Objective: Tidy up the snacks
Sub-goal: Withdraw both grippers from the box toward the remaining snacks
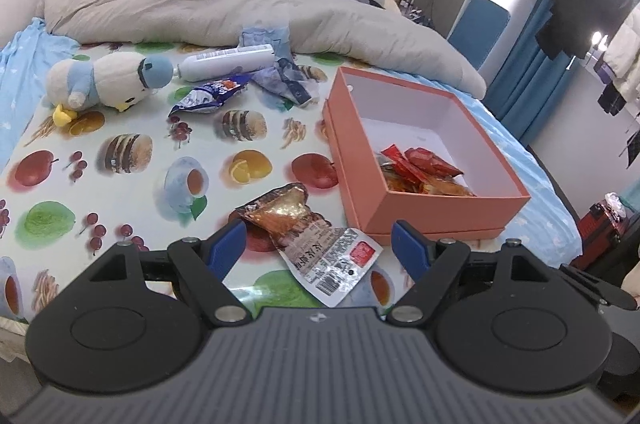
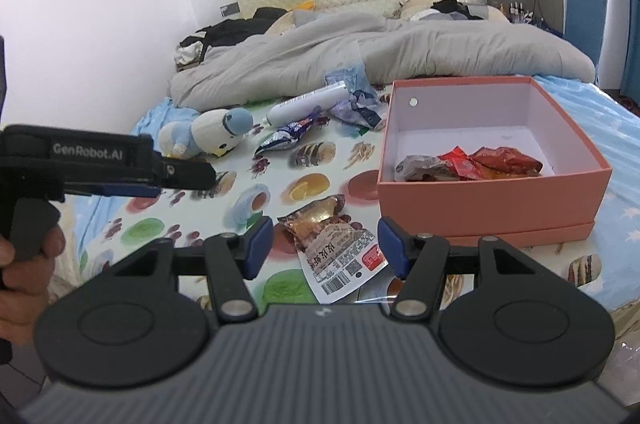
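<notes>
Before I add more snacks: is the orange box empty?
Not empty. The orange box is open, with red snack packets in its near corner; most of its floor is bare.

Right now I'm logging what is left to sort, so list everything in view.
Brown-and-white foil snack packet: one, on the fruit-print cloth, near edge.
Blue snack bag: one, mid cloth.
Crumpled blue wrapper: one, beside it.
White tube bottle: one, lying down.
White-and-blue plush penguin: one, far left.
Open salmon-pink cardboard box: one, right; holds red and orange packets.
Grey duvet: one, behind.
Left gripper: open.
Right gripper: open.
</notes>
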A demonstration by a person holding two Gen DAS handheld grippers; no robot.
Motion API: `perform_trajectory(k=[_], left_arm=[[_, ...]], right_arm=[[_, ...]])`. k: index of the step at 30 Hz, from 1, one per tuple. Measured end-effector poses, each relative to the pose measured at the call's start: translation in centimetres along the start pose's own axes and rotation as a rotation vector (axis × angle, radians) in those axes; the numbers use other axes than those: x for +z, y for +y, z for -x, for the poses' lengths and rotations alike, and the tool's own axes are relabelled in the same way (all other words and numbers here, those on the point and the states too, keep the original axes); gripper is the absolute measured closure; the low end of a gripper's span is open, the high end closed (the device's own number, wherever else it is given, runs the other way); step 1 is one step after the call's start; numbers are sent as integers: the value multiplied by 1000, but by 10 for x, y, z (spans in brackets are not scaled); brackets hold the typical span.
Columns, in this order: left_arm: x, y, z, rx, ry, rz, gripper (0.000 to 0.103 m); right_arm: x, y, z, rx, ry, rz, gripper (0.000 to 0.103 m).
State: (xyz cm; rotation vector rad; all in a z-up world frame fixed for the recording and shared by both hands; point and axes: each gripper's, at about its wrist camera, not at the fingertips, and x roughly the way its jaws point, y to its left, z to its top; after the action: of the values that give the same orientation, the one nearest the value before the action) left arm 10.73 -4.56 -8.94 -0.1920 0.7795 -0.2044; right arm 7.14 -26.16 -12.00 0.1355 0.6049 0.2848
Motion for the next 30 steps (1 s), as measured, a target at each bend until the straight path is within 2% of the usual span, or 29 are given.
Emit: perform_trajectory(k=[6,8,10,11,21,25,30], left_arm=[[8,14,-24,29,28,24,20],[10,21,-34,47,31,40,20],[12,28,-49,78,27,51,20],[13,30,-57,91,35,41,20],[26,71,-147,179,67,6,20],[26,87,-197,241,124,-70,20],[33,108,-241,274,138,-119,20]], right_arm=[[-2,-3,-21,3,36,18,42],[-2,-2,-31,2,50,40,36],[-3,-3,-41,-1,67,44,19],[-4,-4,-47,-3,74,45,18],[-21,-11,-106,6,155,28,18],[-27,-10,-127,-5,168,71,18],[-31,-9,-152,-15,200,116,18]])
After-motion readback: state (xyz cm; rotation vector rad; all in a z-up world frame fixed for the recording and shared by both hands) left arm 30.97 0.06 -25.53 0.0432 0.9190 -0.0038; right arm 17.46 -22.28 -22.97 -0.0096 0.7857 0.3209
